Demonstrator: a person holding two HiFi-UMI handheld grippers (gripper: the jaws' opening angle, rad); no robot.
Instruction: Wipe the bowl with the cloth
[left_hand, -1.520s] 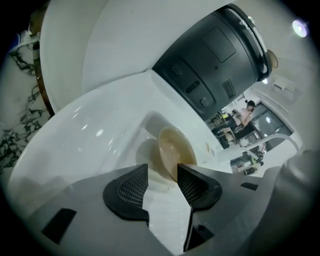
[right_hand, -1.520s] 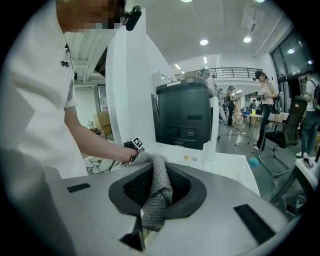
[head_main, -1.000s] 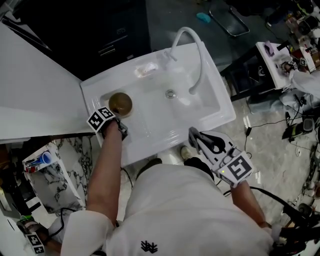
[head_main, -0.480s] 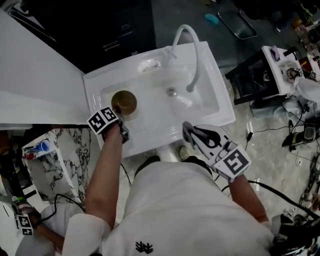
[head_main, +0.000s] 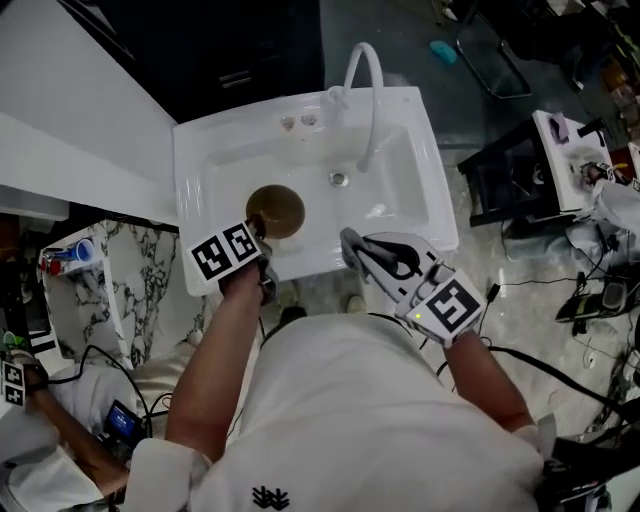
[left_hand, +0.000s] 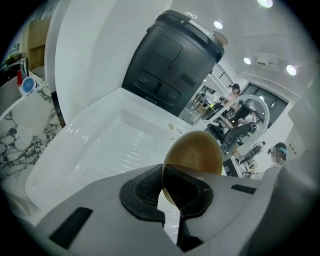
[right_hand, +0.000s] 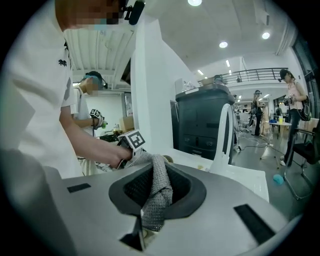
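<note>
Right jaws: the right gripper (right_hand: 150, 202) has its dark, ribbed pads closed on the cloth (right_hand: 156, 192), with no gap beside the fabric.
Cloth: grey, coarse knit, bunched into one thick fold. Its long line runs between the right jaws and out ahead of them, and the free end flops over just past the tips.
Left jaws: the left gripper (left_hand: 172, 197) is nearly closed, its pads pinching the thin rim of the bowl (left_hand: 196, 152).
Bowl: round, smooth, glossy golden-brown, with a thin wall. It juts straight ahead of the left jaws, held at its near edge. The rim passes edge-on between the pads, and from above the hollow faces upward. It hangs over the sink (head_main: 405, 190), well to the left of the right jaws.
Sink: white, glossy and rectangular, with a ridged drain area below and ahead of the left jaws.
Faucet (head_main: 366, 85): white, arched, at the far rim of the sink, beyond both pairs of jaws.
Cabinet (left_hand: 167, 60): black and boxy, behind the sink, farthest ahead of the left jaws.
</note>
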